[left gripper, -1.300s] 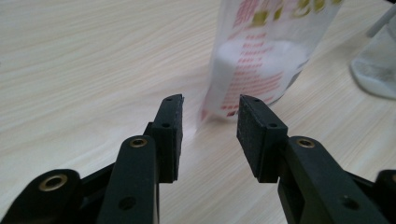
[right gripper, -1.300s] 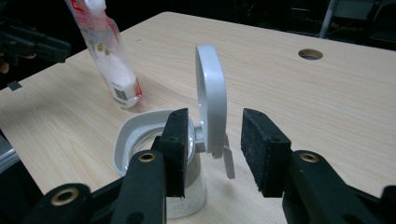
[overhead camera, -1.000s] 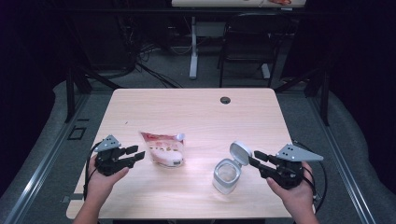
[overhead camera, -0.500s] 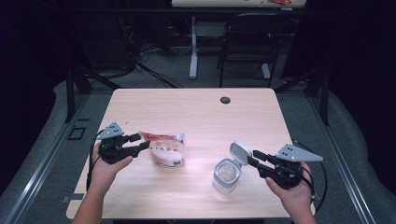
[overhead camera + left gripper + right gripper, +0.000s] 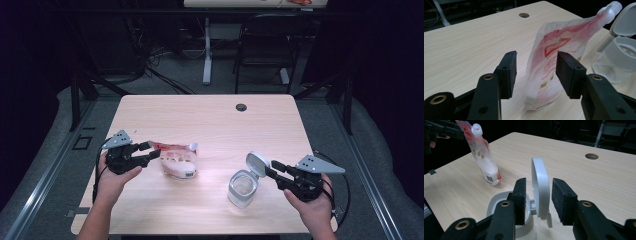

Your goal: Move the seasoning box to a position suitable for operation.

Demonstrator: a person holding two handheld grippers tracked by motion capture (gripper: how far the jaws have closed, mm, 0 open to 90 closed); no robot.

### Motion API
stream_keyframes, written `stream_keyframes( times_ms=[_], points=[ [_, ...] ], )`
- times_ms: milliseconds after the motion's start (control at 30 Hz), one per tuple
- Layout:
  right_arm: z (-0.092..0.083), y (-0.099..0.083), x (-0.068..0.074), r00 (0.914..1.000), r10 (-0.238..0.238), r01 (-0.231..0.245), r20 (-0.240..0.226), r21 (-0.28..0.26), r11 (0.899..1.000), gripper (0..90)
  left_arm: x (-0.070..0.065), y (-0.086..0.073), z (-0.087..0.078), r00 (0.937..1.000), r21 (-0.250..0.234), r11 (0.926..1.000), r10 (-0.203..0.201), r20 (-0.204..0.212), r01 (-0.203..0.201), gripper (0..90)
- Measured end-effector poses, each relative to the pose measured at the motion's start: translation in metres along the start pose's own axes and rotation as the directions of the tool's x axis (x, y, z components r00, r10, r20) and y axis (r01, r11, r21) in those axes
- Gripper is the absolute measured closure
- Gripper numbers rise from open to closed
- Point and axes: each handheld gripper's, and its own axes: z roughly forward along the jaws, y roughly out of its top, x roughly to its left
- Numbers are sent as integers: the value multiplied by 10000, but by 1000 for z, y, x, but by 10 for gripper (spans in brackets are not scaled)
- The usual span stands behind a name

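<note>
A red-and-white spout pouch [image 5: 177,160] stands leaning on the wooden table [image 5: 210,125], spout [image 5: 477,128] up. My left gripper [image 5: 152,150] is at its left end. The jaws have just been closing a little around the pouch [image 5: 554,57], but a gap shows at the left pad [image 5: 507,72], so they stand open. A clear container [image 5: 242,189] with a grey rim stands front right, its hinged lid [image 5: 257,164] raised. My right gripper [image 5: 271,169] straddles the upright lid [image 5: 539,187]. Its jaws have just been opening and the pads stand off it.
A round cable hole [image 5: 241,107] sits near the table's far edge. Behind the table are a dark chair [image 5: 265,45], a white desk leg [image 5: 206,60] and floor cables. The container [image 5: 619,62] stands close beside the pouch.
My left gripper has moved up and toward the pouch's left end, bringing its jaws around it. The right gripper has stayed at the lid with its jaws slightly wider.
</note>
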Motion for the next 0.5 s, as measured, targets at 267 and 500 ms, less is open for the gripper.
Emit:
stream_keyframes(
  times_ms=[267, 500],
  points=[
    [3, -1, 0, 10000, 43, -43, 1, 16, 10000, 642, 2, 3, -1, 9999, -119, 9999, 11, 107, -10, 557],
    [3, -1, 2, 10000, 63, -63, -8, -11, 10000, 639, 2, 3, 0, 10000, -29, 10000, 38, 43, -38, 580]
  ],
)
